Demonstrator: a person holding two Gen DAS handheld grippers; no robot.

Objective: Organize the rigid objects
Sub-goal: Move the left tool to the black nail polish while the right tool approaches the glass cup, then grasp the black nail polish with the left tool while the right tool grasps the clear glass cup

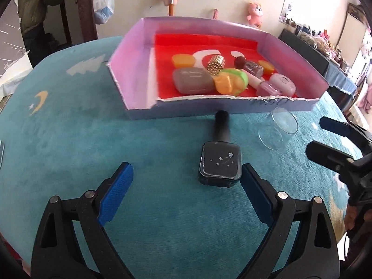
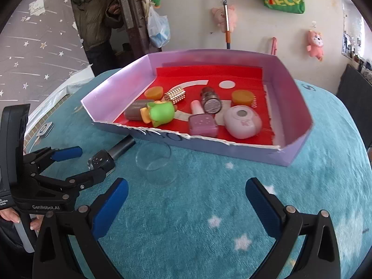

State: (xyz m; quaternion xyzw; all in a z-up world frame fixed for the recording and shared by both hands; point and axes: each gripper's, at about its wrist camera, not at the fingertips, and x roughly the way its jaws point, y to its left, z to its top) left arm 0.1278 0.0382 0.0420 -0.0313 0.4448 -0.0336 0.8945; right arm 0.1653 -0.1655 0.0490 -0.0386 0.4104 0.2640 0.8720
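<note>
Left wrist view. We are working over a teal plush cover [image 1: 69, 139] printed with moons and clouds; plush toys are hanging on the pale wall behind. A lilac tray [image 1: 130, 53] with a red floor is sitting at the far side, holding small items: a grey case [image 1: 193, 80], a gold studded cylinder [image 1: 215, 66], a green toy [image 1: 232, 81]. The black nail polish bottle [image 1: 219, 165], star-printed, is lying on the cover in front of the tray, cap pointing at it, beside a clear glass cup [image 1: 277, 127] on its side. Our left gripper [image 1: 186, 186] is standing wide, its right pad touching the bottle.

Right wrist view. A person in a dark jacket [image 2: 95, 16] is standing by the door. Our right gripper [image 2: 186, 200] is hovering wide and empty over the cover, the cup just ahead; the left gripper is flanking the bottle at the left.
</note>
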